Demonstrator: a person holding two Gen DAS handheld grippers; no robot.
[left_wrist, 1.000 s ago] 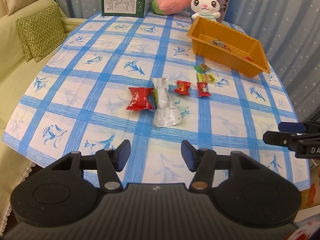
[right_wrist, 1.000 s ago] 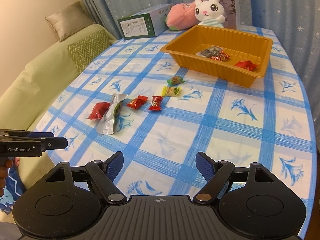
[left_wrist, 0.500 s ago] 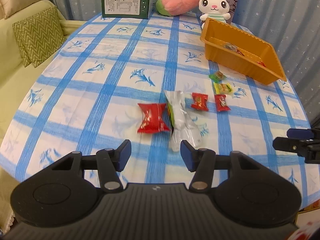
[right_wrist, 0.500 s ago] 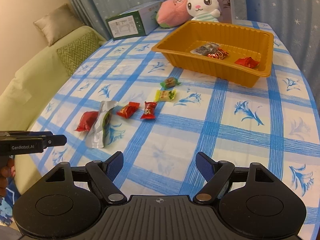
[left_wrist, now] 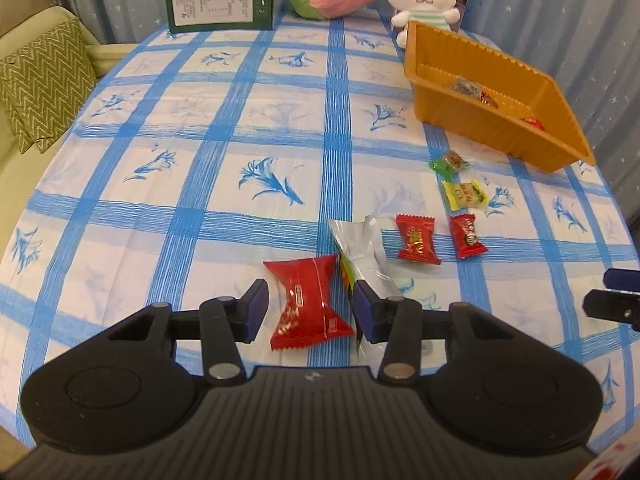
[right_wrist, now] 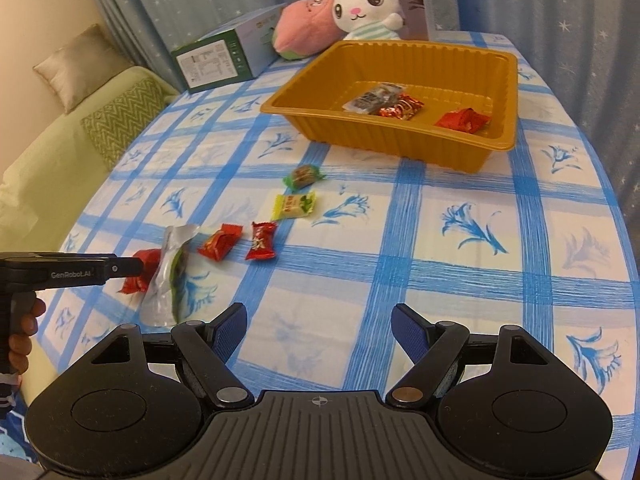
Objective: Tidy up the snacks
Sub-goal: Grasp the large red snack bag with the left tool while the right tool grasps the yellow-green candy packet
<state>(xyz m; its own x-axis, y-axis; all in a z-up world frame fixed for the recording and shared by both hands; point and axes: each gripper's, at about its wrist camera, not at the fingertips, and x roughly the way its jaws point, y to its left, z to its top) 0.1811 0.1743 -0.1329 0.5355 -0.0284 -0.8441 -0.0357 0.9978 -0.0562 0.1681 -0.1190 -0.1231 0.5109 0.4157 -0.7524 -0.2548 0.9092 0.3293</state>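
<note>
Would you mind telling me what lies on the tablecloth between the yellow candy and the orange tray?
One green-wrapped candy lies between the yellow candy and the orange tray; the rest is bare cloth, clearest in the right wrist view.

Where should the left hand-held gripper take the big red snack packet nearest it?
Probably across the pinched middle of the big red snack packet, coming down from above. It lies flat, flaring at both ends, and the left hand-held gripper, jaws just closing, already straddles it. Keep the right finger off the silver pouch alongside.

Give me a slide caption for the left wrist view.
Left tongs closing around a red snack packet on the checked tablecloth.
</note>
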